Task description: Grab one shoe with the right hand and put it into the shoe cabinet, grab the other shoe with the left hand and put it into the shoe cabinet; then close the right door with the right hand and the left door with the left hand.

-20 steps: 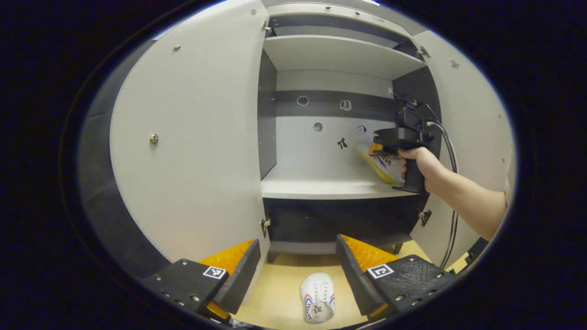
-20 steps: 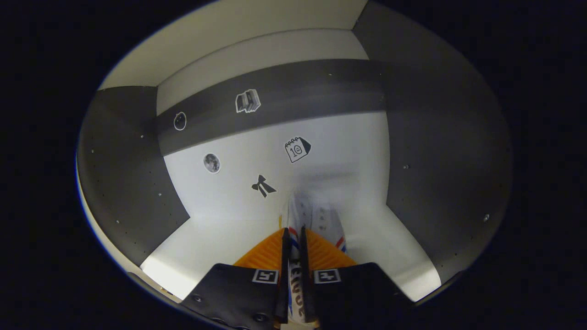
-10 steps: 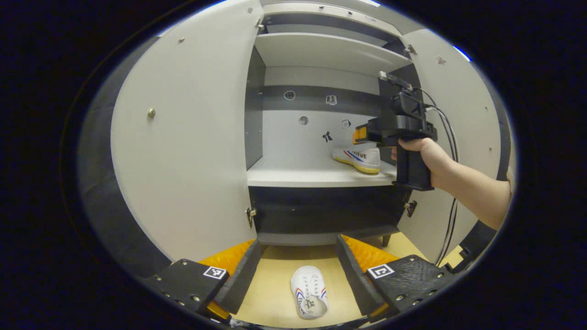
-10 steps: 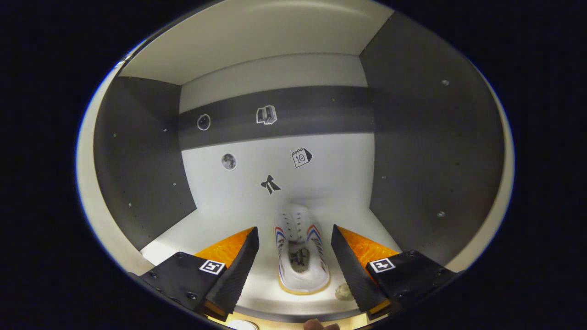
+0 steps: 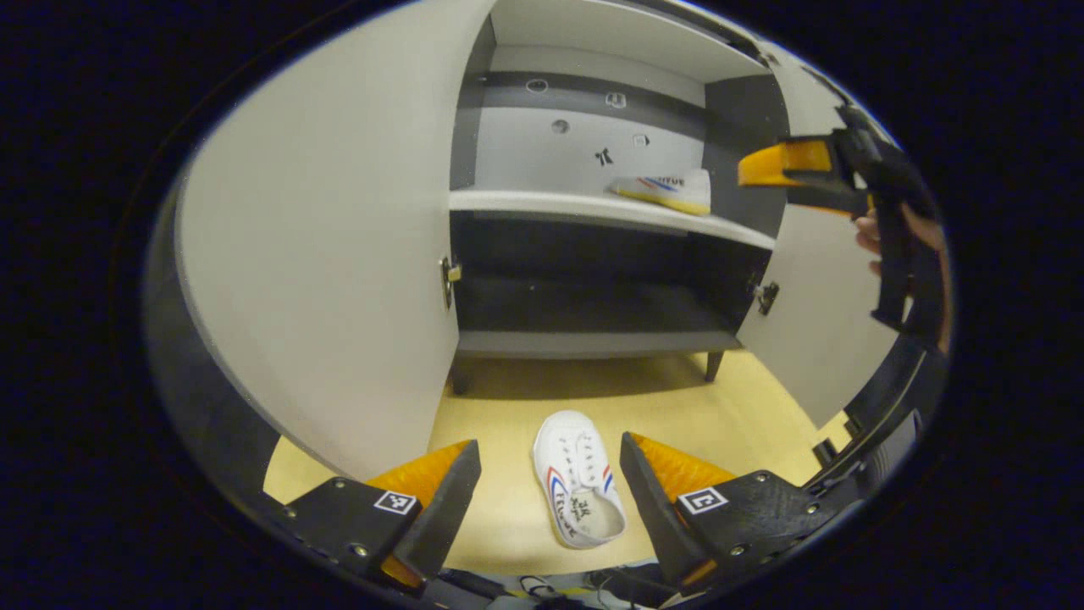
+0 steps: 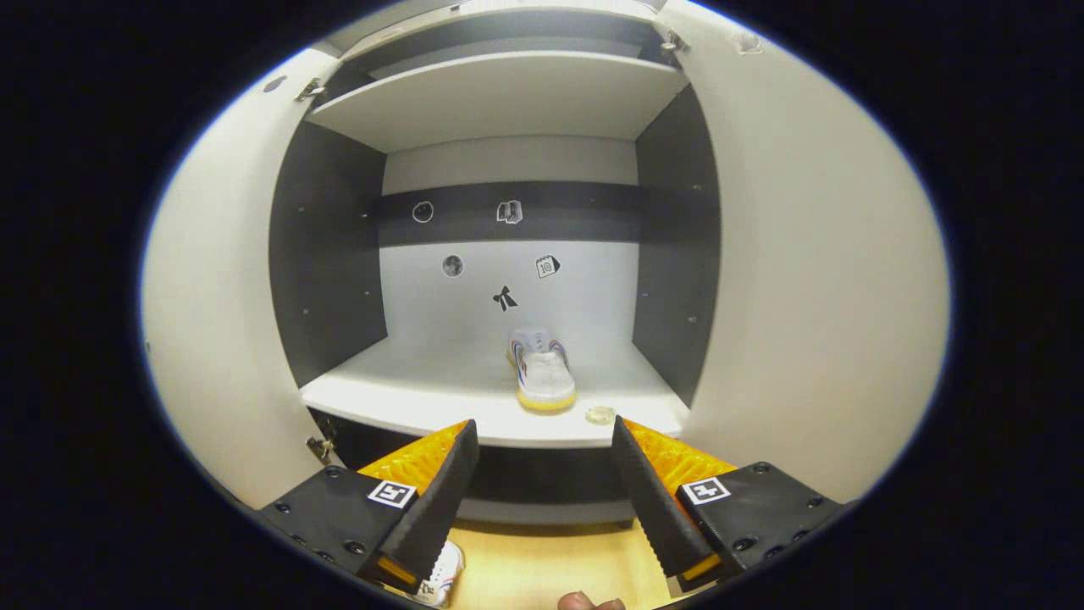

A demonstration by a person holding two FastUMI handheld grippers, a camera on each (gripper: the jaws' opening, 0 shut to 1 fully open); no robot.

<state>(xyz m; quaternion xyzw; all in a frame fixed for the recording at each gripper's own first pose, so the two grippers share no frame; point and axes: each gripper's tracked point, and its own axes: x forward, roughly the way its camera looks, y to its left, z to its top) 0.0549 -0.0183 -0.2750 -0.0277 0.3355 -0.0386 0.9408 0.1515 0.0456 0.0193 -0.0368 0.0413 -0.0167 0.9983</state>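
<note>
On the floor before the shoe cabinet point(image 5: 593, 343), the second shoe point(image 5: 578, 488) is being framed between the wide-open fingers of the left gripper point(image 5: 546, 500), where an off-centre pinch is risking a slip, while the shelved shoe point(image 6: 540, 373) is being shown heel-on beyond the empty, wide-open right gripper point(image 6: 542, 496).

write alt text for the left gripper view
An open hand-held gripper hangs over a white shoe on the floor. Ahead, the shoe cabinet stands with both doors open, a second shoe on its shelf.
</note>
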